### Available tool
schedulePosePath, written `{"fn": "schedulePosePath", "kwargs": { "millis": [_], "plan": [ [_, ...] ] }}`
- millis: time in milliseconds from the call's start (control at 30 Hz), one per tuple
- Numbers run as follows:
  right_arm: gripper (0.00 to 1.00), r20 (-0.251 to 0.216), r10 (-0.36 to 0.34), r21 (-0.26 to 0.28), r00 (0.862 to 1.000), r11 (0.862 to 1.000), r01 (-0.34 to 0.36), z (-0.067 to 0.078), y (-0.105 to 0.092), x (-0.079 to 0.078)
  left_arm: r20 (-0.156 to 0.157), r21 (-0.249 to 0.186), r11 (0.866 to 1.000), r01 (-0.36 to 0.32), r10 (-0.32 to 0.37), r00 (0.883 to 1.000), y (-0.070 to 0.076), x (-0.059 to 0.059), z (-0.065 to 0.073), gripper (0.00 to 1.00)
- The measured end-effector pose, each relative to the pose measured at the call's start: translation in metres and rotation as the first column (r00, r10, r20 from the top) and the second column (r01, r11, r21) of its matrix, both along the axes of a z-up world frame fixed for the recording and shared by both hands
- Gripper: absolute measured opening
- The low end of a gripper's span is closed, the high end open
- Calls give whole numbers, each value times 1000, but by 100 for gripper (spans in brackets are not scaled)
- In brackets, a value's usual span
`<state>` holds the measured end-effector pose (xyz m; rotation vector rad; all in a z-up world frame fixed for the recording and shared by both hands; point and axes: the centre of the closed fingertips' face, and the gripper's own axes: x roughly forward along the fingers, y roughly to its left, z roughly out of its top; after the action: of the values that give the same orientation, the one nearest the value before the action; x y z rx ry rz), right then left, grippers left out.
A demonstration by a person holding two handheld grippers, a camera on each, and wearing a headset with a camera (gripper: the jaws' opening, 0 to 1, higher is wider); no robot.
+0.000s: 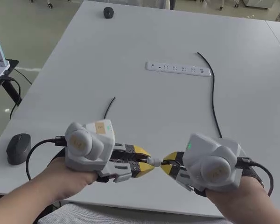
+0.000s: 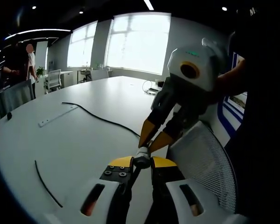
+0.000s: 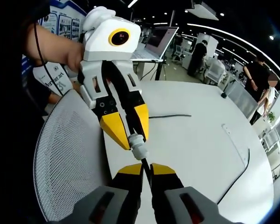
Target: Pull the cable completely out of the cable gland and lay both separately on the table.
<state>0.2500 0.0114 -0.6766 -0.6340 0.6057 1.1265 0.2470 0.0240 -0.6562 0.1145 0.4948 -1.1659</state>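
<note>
Where the head view looks down on the table's (image 1: 168,112) near edge, the left gripper (image 1: 148,164) and right gripper (image 1: 164,164) meet tip to tip. The small pale cable gland (image 1: 154,162) is held in the air between them, its axis lying left to right. Left gripper view: own jaws narrow, pinched on the gland (image 2: 142,157), with the right gripper (image 2: 149,141) touching it from the far side. Right gripper view: own jaws closed on the black cable (image 3: 145,169), which runs straight ahead into the gland (image 3: 138,147) at the left gripper's (image 3: 134,139) tips. Judged, the pull goes rightward along that line.
</note>
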Motion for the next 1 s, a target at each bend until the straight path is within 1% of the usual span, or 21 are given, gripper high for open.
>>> {"fn": "schedulePosePath", "kwargs": {
  "millis": [167, 233, 533, 700, 833, 1000],
  "plan": [
    [0, -20, -51, 16, 998, 999, 51, 0, -5, 5, 4, -6, 1000, -6, 6, 1000, 2, 3, 2, 15],
    [0, -24, -59, 15, 998, 998, 59, -1, -8, 6, 6, -6, 1000, -8, 8, 1000, 1, 3, 3, 15],
    [0, -61, -131, 8, 990, 991, 132, -13, -28, 12, 6, -3, 1000, -1, 1, 1000, 1, 4, 2, 15],
    [0, -97, -188, 5, 977, 982, 189, -20, -39, 15, 5, -5, 1000, 1, -1, 1000, 0, 4, 3, 15],
    [0, -109, -205, -2, 973, 979, 206, -26, -44, 15, 4, -3, 1000, 7, -7, 1000, 0, 3, 4, 15],
    [0, -131, -245, -18, 961, 969, 245, -35, -52, 16, 5, -3, 1000, 11, -11, 1000, -1, 2, 5, 15]
  ]
}}
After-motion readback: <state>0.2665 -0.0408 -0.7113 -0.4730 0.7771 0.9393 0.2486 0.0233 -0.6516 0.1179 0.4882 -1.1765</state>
